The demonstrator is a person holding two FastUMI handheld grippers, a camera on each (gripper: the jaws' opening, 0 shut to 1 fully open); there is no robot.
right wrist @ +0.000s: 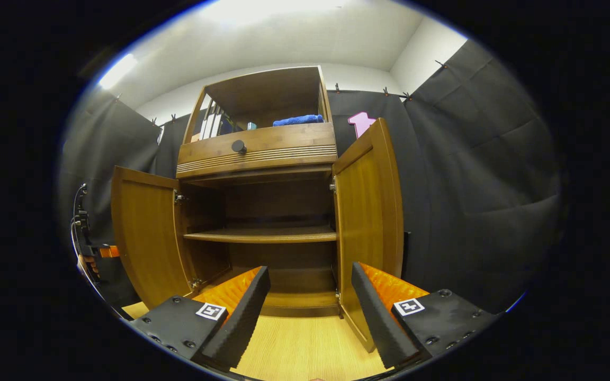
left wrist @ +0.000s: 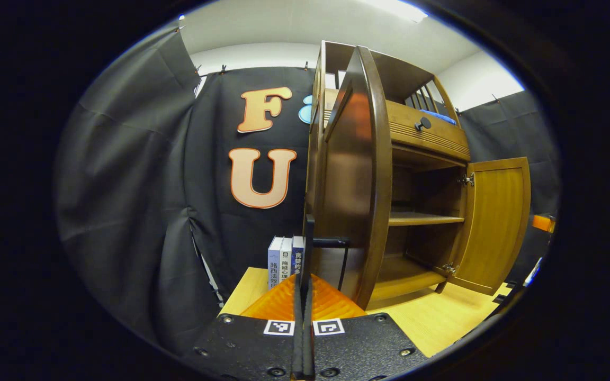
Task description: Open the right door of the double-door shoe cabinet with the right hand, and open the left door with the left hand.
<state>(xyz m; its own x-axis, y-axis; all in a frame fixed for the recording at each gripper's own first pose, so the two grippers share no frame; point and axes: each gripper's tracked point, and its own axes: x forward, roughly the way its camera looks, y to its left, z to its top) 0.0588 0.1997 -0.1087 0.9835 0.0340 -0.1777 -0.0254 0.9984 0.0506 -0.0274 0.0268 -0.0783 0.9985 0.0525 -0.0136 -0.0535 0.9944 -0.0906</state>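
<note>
Shoe cabinet [right wrist: 262,211] stands upright on the wooden table [right wrist: 305,349], tall axis vertical, open front facing us in the right gripper view. We see both doors swung outward: left door [right wrist: 146,238] and right door [right wrist: 368,222]. Our right gripper [right wrist: 310,301] has its jaws wide apart just before the right door's lower edge. Our left gripper [left wrist: 303,317] has its jaws pressed together beside the left door's edge [left wrist: 358,185]. Books [left wrist: 285,262] stand behind; their spine writing is too small to read.
</note>
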